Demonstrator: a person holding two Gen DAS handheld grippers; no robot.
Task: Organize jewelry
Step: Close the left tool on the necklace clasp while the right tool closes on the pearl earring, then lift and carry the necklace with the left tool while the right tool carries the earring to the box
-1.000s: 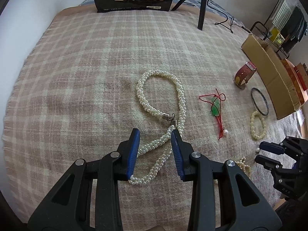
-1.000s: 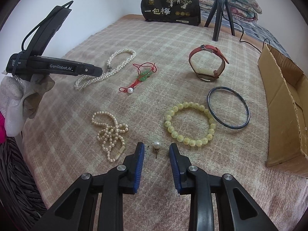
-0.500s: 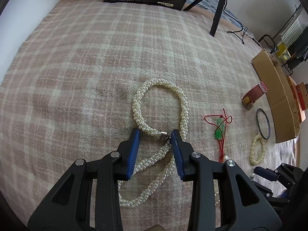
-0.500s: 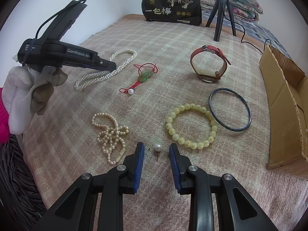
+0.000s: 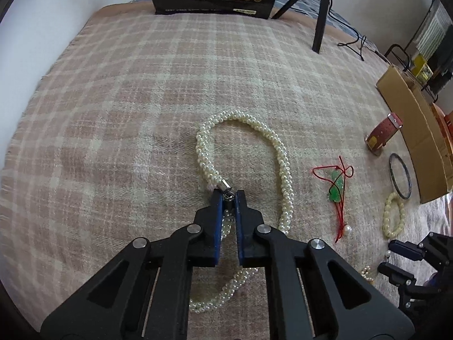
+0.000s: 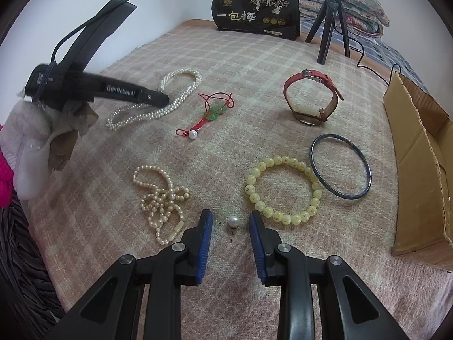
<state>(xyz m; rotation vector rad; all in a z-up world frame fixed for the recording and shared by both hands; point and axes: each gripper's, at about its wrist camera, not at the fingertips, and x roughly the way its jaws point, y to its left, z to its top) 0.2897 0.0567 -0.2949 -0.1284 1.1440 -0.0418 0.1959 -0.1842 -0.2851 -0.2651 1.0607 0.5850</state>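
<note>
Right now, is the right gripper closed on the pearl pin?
No, the right gripper stands open, and the pearl pin lies on the blanket between its blue pads, touching neither.

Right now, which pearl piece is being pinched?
The twisted pearl rope, pinched at its clasp by the left gripper; the tangled pearl strand lies untouched.

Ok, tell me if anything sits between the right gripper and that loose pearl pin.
Nothing visible does. The right gripper is open, and the pearl pin lies on bare blanket between its jaws. The yellow bead bracelet and the pearl strand lie off to either side.
</note>
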